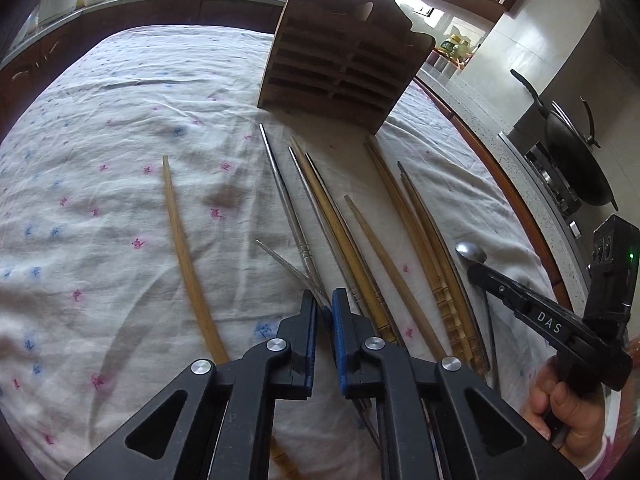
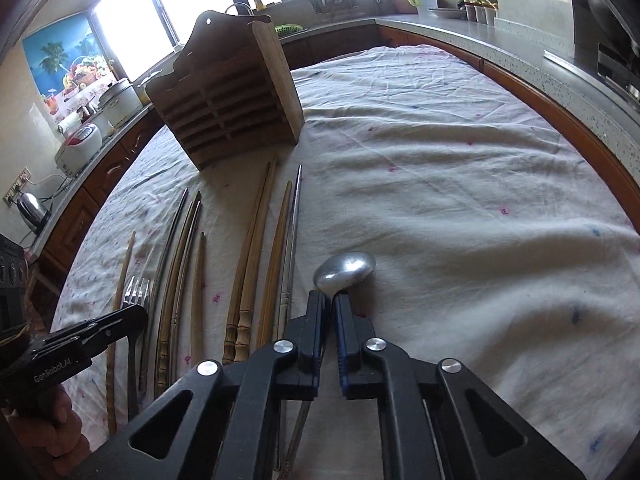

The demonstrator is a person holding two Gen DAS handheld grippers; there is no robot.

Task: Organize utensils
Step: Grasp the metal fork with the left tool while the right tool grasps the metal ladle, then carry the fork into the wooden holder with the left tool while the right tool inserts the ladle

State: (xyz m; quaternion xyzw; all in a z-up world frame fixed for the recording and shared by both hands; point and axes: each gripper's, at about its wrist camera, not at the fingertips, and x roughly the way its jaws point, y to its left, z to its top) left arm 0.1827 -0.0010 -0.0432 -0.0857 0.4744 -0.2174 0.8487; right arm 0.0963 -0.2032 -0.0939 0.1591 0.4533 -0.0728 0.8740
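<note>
Leftmost, a lone bamboo chopstick (image 1: 188, 264) lies on the flowered tablecloth (image 1: 100, 140); the left gripper (image 1: 325, 308) pinches a metal fork (image 1: 296, 270) by its neck. Bamboo and steel chopsticks (image 1: 360, 240) lie in a row below the wooden slotted utensil holder (image 1: 340, 60). Rightmost, the right gripper (image 2: 327, 304) is clamped on a steel spoon (image 2: 345, 268), bowl forward, just above the cloth.
</note>
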